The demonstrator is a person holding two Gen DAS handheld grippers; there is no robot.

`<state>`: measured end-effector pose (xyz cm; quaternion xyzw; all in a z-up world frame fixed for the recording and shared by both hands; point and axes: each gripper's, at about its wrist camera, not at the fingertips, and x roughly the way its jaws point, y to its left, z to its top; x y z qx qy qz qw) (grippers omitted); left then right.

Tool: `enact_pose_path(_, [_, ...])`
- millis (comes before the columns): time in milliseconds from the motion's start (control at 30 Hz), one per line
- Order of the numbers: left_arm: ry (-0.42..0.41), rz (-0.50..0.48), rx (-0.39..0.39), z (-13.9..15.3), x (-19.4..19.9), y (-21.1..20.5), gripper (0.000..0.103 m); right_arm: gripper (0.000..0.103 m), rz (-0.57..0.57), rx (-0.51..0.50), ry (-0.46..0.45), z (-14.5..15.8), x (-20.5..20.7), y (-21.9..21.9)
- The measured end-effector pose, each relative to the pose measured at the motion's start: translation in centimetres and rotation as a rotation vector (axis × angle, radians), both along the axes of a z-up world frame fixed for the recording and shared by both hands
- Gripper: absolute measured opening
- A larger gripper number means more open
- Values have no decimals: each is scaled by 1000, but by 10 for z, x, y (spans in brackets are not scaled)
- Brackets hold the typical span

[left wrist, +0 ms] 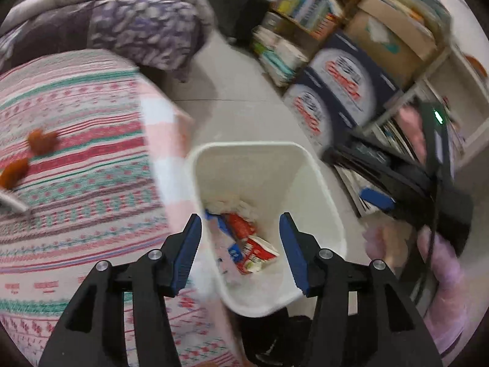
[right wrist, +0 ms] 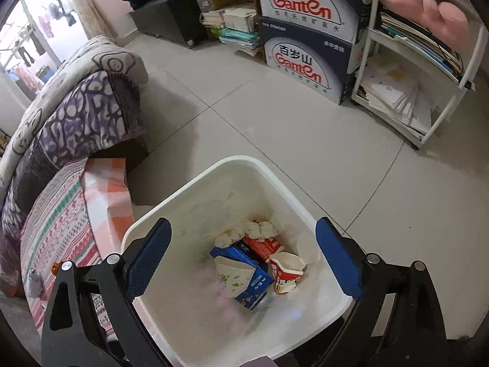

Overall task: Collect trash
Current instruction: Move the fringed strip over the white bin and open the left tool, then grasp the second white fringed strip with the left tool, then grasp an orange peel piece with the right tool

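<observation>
Both the left claw point(left wrist: 241, 244) and right claw point(right wrist: 243, 263) hang wide open and empty above the white bin point(right wrist: 232, 165), whose crushed cartons point(right wrist: 284, 270) and tissues point(right wrist: 250, 229) directly beneath look light, soft, best pinched by an edge.

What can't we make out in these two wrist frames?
- Left wrist: orange scraps on the striped bedspread are motion-blurred; what they are is unclear.
- Left wrist: grey object is cut off by the frame edge.
- Right wrist: the white trash bin bottom is covered by the blue carton, red carton and tissues.
- Both: left gripper and right gripper are open and hold nothing.
</observation>
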<state>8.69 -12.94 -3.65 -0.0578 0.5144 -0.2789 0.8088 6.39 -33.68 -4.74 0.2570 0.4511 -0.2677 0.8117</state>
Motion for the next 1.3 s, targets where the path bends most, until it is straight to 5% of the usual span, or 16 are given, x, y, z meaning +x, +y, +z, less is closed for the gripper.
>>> enact_pose_path(233, [32,391,294,-12,40,71,53,91,62,3,5,-4,8,18])
enact_pose_path(500, [144,742,242,-33,87,176,53,91,229,-20,-7,-1,24,64])
enact_pose_path(667, [207,724,224,-58,96,190,51,91,316,-26,-17,4,35,92])
enact_pose_path(733, [158,697,254,-56,95,188,30,91,349,1,-11,1,39,105])
enact_pose_path(867, [180,637,194,-52,84,204,11,91,411,10,-9,0,45,130])
enact_pose_path(1100, [97,591,231,-7,43,248,10,91,528,98,6,-7,56,182])
enact_pose_path(1300, [2,579,223,38,19,270,10,91,509,182,9,-18,78,244])
